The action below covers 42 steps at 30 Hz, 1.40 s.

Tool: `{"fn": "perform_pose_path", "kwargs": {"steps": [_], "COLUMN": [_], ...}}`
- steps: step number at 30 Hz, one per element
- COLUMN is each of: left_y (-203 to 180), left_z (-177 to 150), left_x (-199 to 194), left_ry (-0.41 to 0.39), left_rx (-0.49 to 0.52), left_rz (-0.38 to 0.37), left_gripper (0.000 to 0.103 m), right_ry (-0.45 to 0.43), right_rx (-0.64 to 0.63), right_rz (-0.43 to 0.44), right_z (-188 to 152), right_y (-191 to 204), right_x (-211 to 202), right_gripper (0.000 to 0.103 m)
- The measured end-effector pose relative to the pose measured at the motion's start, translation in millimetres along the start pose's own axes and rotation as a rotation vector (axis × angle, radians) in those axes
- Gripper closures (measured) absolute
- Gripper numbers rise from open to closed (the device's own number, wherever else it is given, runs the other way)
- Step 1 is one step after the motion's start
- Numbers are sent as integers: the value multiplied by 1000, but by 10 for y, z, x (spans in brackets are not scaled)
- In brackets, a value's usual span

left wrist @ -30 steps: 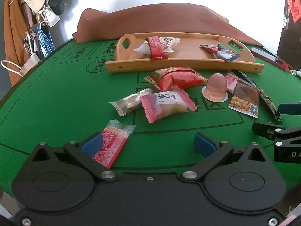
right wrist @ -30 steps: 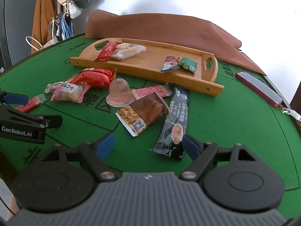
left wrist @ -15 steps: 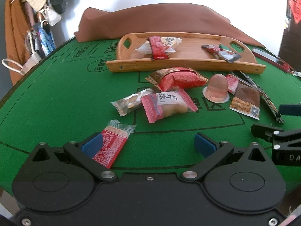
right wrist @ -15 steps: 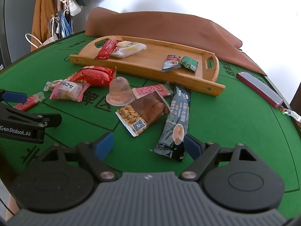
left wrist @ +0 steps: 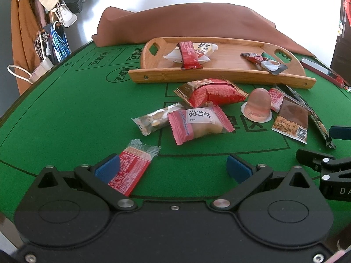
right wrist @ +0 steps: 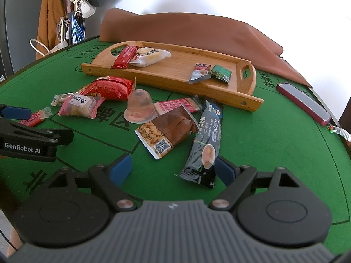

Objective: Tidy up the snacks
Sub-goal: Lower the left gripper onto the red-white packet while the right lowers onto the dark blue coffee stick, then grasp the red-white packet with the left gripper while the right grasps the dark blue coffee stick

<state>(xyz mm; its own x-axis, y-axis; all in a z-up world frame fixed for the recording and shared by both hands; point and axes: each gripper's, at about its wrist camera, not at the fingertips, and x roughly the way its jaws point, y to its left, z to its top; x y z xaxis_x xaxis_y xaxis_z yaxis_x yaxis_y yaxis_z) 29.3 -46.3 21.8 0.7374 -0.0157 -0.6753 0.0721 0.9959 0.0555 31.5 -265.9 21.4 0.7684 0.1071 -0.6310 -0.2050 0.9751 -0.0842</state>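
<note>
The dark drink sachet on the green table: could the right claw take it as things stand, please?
Probably yes. The right claw is open, low over the green table, with the dark drink sachet lying free, its near end beside the right finger; nothing covers it.

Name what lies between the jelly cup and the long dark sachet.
The brown almond packet and a flat red wrapper, between jelly cup and dark sachet, in the right wrist view.

We see the left gripper (left wrist: 173, 166) with fingers spread wide over the green worktop (left wrist: 65, 118); red wafer packet (left wrist: 131, 167) lies against our left finger (left wrist: 107, 167). Bamboo tray (left wrist: 219, 75) sits behind the loose snacks.
</note>
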Motion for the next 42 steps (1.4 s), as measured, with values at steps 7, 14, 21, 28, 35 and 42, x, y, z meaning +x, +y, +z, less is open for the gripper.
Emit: {"fn": "perform_pose_path", "kwargs": {"steps": [7, 14, 21, 28, 35, 42], "left_y": [25, 62, 186, 220, 218, 237], "left_z": [-12, 1, 8, -16, -46, -19], "left_x": [-32, -60, -100, -123, -137, -215], "left_ry": [-24, -45, -44, -45, -46, -29], "left_rx": [18, 38, 3, 0, 14, -41], "left_rz": [-8, 6, 17, 33, 55, 27], "left_gripper": [16, 46, 71, 74, 75, 87], "right_ry": [-1, -14, -30, -28, 16, 15], "right_rx": [11, 22, 70, 102, 151, 126], "right_rz": [10, 7, -25, -112, -84, -46], "right_z": [3, 25, 87, 161, 184, 248], "right_y": [-22, -36, -170, -360, -507, -458], "right_x": [15, 22, 34, 120, 252, 300], "right_gripper": [16, 23, 25, 26, 41, 65]}}
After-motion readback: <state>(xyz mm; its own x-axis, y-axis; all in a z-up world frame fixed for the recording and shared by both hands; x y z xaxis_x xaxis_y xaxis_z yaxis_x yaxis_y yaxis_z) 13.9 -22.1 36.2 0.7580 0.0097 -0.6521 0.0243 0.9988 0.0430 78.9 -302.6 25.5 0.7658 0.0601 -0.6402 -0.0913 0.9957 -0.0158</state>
